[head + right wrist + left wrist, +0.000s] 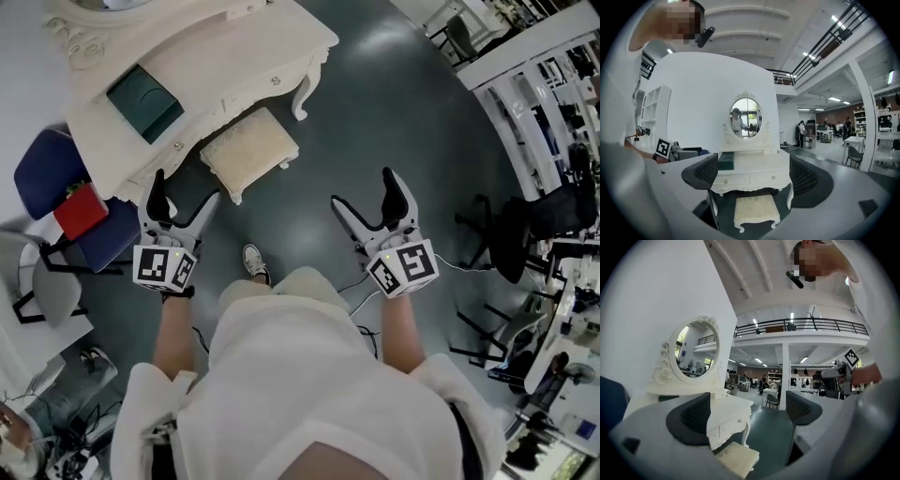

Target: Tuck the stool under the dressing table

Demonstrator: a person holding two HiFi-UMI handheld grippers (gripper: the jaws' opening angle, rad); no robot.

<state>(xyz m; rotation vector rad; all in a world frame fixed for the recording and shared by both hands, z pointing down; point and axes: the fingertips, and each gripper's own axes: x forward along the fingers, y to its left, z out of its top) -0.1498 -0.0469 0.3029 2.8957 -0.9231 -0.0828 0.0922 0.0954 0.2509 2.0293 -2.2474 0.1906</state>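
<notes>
Stool (249,148): cream cloth seat, nubbly, matt; legs painted white.
Tabletop (234,56): white paint, smooth, soft sheen, carved edging.
Mirror (745,115): glossy glass.
Floor (403,112): dark grey, smooth, glossy, patch of glare.
Left tool (186,192), right tool (366,192): matt grey plastic; pads (708,172) black, ribbed, rubbery look.
Green box (145,101): matt.

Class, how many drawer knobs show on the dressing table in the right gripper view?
2. One knob is on the left drawer, the other on the right drawer above the stool. The jaws cover the ends of the table, so more may be hidden.
</notes>
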